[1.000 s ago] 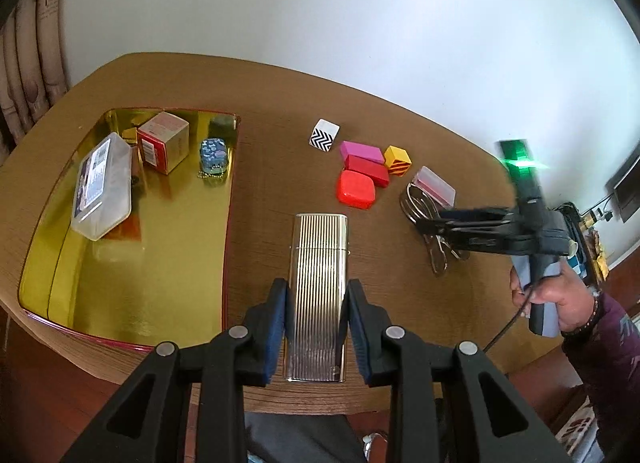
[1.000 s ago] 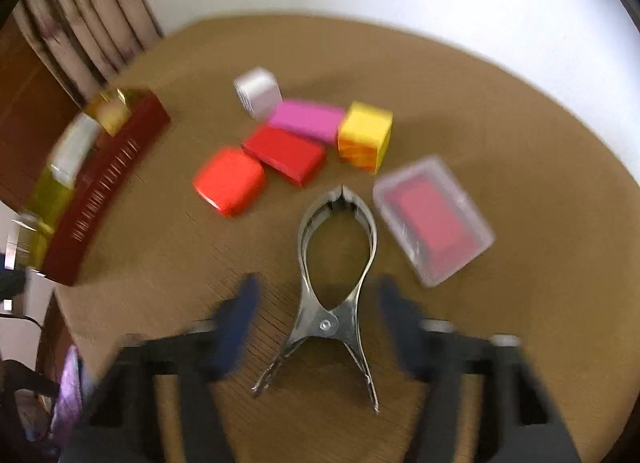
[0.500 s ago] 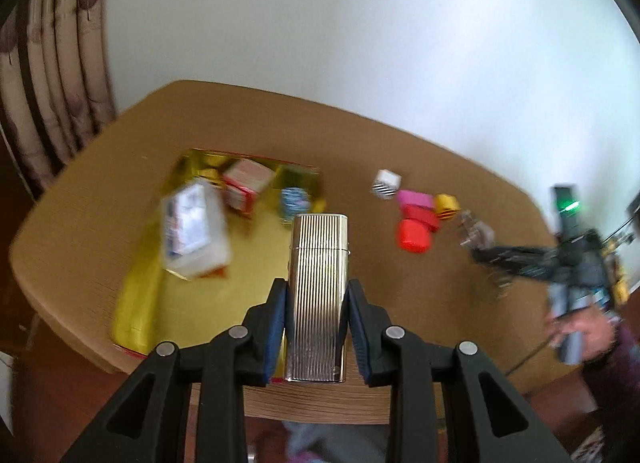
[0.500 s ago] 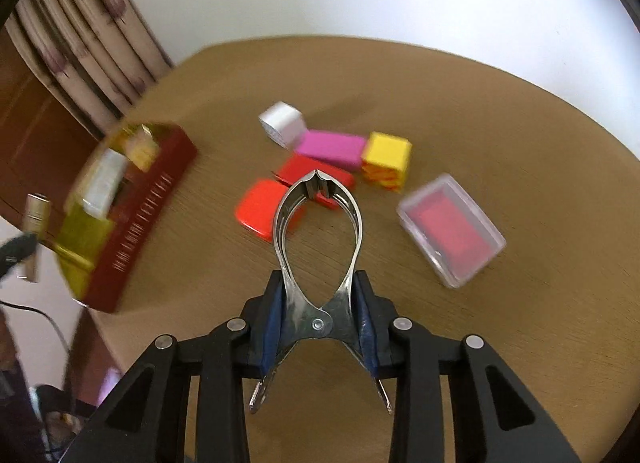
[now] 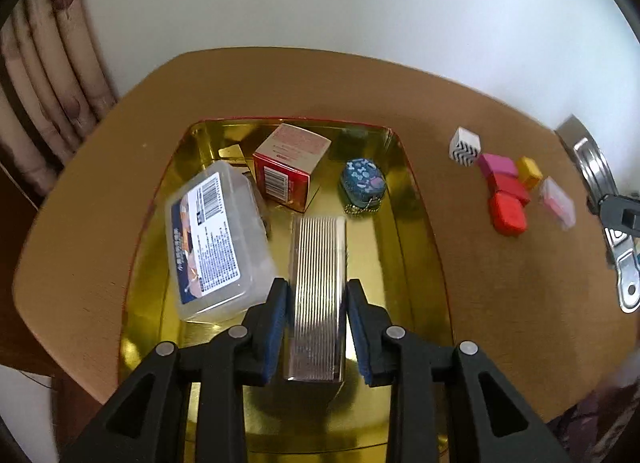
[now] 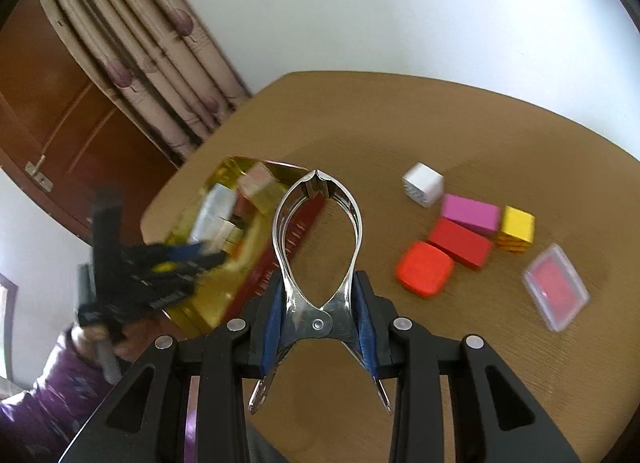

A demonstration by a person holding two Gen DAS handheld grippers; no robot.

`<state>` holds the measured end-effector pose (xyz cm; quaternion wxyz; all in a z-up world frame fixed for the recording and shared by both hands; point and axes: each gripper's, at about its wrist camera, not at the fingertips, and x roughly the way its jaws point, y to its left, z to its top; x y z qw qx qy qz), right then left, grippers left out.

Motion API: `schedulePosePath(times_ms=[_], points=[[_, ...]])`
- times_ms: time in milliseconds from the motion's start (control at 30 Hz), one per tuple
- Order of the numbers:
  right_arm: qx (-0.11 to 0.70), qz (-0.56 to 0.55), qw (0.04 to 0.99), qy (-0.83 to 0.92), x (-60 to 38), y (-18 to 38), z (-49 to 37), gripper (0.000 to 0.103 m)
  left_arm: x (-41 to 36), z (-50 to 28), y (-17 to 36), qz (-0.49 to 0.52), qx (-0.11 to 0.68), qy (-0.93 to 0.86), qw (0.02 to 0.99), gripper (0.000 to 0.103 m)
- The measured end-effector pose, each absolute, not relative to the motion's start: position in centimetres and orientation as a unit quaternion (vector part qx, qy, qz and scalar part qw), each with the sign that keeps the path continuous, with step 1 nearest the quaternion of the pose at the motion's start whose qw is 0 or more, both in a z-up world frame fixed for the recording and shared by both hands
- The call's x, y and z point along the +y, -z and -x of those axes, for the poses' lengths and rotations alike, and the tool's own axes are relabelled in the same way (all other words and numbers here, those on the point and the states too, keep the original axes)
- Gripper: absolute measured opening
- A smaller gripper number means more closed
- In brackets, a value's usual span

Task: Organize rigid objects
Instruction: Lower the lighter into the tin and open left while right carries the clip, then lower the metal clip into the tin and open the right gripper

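My left gripper (image 5: 317, 327) is shut on a ribbed silver metal case (image 5: 318, 295) and holds it above the gold tray (image 5: 416, 247). The tray holds a clear plastic box (image 5: 214, 243), a red and pink carton (image 5: 290, 165) and a small teal tin (image 5: 363, 182). My right gripper (image 6: 320, 323) is shut on a steel spring clamp (image 6: 318, 247), held above the table. The clamp also shows at the right edge of the left wrist view (image 5: 600, 187). The left gripper is blurred in the right wrist view (image 6: 160, 263).
On the brown table (image 6: 440, 135) lie a white zigzag cube (image 6: 424, 184), a pink block (image 6: 472, 214), a red block (image 6: 460, 243), an orange-red rounded block (image 6: 425, 269), a yellow cube (image 6: 517, 229) and a clear case with a red inside (image 6: 556, 287). Curtains (image 6: 152, 63) hang at the far left.
My left gripper carried the silver case left, from the table's front edge to over the gold tray. My right gripper closed on the steel clamp and lifted it off the table.
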<state>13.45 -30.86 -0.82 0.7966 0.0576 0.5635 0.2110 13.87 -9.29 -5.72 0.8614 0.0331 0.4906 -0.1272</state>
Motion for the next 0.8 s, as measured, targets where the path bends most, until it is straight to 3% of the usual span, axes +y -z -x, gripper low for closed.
schedulePosePath(times_ms=[367, 800], points=[[0.589, -0.116, 0.754, -0.266, -20.8, 3.5, -17.2, 0.031, -4.6, -7.5, 0.8, 0.034, 0.437, 0.024, 0.899, 0.04], [0.623, -0.131, 0.742, -0.21, -16.8, 10.2, -18.9, 0.031, -1.3, -3.5, 1.6, 0.066, 0.395, -0.016, 0.916, 0.041]])
